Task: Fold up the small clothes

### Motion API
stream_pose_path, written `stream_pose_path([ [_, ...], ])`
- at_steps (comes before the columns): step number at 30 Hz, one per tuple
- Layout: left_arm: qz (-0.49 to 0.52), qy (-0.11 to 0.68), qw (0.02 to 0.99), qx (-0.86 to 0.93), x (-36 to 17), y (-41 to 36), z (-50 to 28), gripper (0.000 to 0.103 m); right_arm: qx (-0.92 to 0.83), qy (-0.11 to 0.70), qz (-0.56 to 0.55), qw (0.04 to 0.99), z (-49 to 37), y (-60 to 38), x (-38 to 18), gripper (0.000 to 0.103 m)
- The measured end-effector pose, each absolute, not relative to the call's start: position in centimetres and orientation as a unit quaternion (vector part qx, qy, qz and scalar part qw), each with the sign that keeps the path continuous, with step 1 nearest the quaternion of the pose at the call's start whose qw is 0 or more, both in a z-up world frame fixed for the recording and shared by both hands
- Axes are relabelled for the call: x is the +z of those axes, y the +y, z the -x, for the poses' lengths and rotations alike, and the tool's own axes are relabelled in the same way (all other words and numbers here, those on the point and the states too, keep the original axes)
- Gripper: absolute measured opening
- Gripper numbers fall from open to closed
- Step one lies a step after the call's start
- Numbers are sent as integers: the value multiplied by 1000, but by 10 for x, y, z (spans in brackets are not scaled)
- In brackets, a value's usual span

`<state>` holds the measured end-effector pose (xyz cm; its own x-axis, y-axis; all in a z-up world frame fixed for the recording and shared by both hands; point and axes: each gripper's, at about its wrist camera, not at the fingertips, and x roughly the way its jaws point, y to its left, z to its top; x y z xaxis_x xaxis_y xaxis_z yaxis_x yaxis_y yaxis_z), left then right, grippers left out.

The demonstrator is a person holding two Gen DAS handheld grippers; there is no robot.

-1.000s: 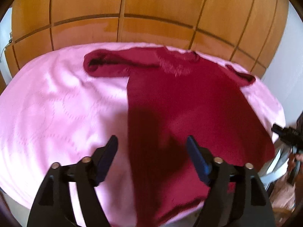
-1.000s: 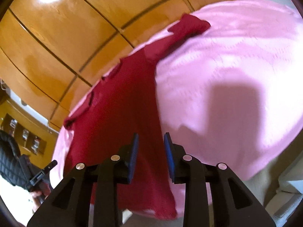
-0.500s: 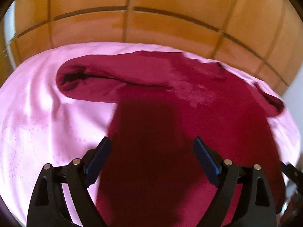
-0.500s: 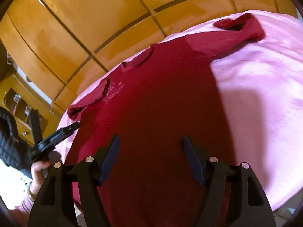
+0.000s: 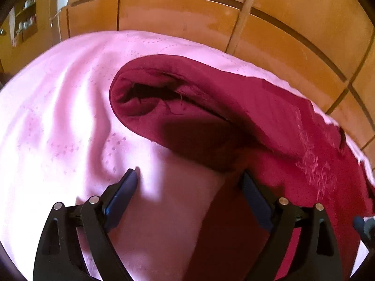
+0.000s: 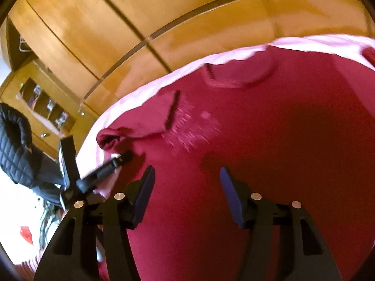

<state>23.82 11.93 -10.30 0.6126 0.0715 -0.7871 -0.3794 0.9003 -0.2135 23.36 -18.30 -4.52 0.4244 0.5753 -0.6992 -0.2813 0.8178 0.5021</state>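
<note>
Pink quilted bedspread (image 5: 58, 121) covers the work surface, soft and rippled, its stitched dot pattern showing in the folds. Nearest the left wrist camera, the left gripper (image 5: 189, 182) hangs low over the cloth with its blue-padded fingers spread wide and nothing between them; bare pink lies under the left finger, while the right finger sits over the edge of the dark red sweater (image 5: 281, 126). Just beyond, the sweater's sleeve (image 5: 164, 98) lies sideways, its cuff a rounded open mouth with a loose thread. Open pink stretches to the left of the cuff.

From the right wrist camera, the right gripper (image 6: 187, 182) hovers over the sweater's body, fingers likewise apart and empty, red knit filling the space around them. Pale embroidery (image 6: 189, 128) marks the chest, with the neckline (image 6: 234, 77) farther on. Only a thin strip of pink remains beyond the collar before the glossy wooden wardrobe panels (image 6: 117, 23) rise.
</note>
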Motion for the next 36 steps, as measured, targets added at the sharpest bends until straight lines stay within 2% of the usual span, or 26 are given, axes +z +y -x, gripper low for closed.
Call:
stream_pose_path([
  [6,190,401,888,122,-108,116,-229,91,282,492,-151,810,-290,-124,-58,58],
  [14,186,396,892,117,-112,116,-222,96,254,521,-196,791,-331,-91,-90,58],
  [15,185,396,892,117,-113,115,-224,96,255,518,-192,793,-332,-86,-91,54],
  [16,184,397,892,117,-113,115,-224,96,261,516,-183,795,-333,-81,-90,29],
  [17,183,397,892,117,-113,113,-227,96,270,518,-168,794,-334,-76,-90,14],
  [19,186,396,892,116,-112,112,-230,97,271,518,-128,801,-332,-65,-87,5],
  [32,191,393,892,113,-112,113,-231,97,258,413,-137,863,-300,-138,-10,5],
  [36,191,393,892,114,-112,113,-231,97,219,393,-139,882,-294,-174,-3,5],
])
